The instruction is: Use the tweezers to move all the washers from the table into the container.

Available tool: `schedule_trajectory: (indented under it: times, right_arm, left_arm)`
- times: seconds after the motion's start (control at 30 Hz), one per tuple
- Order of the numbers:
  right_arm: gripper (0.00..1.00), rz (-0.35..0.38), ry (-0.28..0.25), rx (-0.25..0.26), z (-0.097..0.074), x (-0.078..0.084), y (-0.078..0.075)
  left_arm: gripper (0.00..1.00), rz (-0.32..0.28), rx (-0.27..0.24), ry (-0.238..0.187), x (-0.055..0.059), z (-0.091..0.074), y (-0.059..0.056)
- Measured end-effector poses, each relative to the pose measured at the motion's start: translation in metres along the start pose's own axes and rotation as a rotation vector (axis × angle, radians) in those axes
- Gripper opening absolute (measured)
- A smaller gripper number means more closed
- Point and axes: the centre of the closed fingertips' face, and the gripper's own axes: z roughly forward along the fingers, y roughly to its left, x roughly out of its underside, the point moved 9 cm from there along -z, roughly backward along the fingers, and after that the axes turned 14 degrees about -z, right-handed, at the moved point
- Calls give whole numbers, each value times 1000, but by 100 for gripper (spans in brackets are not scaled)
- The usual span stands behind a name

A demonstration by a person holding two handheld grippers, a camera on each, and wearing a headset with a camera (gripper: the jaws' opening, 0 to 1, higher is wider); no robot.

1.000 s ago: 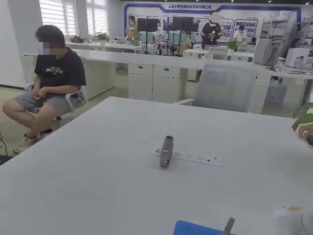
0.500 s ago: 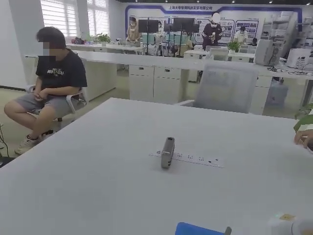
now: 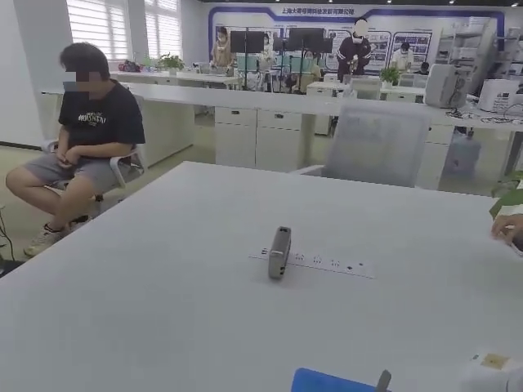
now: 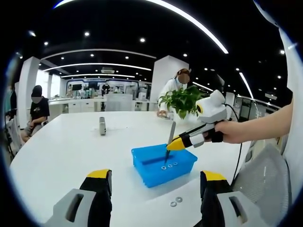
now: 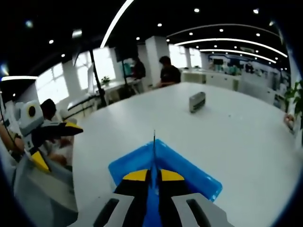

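**A:** Where were the washers (image 4: 169,166)?

**B:** Three lay inside the blue container (image 4: 156,178). Two loose washers (image 4: 176,202) sat on the worktop (image 4: 71,151) just beside its wall, at abt 5 o'clock of it in the left gripper view.

**A:** And the right claw (image 5: 154,175)?

**B:** Pinched tight on the tweezers (image 4: 170,137), w/ the tip angled down inside the container, near the three. Prob. held that low so a washer would land within the walls and not bounce out. Couldn't tell if the tip carried one, too small.

**A:** Left claw (image 4: 156,176)?

**B:** Jaws spread wide, nothing in them. It hung at the container's 6 o'clock, apart from it. My guess: kept back to give the tweezers room, and ready to steady the container if it slid.

**A:** Job done, then?

**B:** No. Those two at 5 o'clock had yet to go in.
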Motion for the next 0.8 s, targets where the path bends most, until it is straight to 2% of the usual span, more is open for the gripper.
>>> schedule_trajectory:
  times: [0.13,0.43,0.63,0.8]
  right_arm:
    - [4,-13,-25,-3,-8,-5,5]
    - [4,-49,-59,-48,-20,-16,21]
    - [4,-37,-78,-131,-19,-19,39]
    - [4,-36,-55,-172,-13,-10,51]
  left_arm:
    - [77,-1,-1,0,0,0,0]
    - [77,0,-3,3,0,0,0]
    - [77,0,-3,-1,-1,0,0]
    - [77,1,-3,1,-1,0,1]
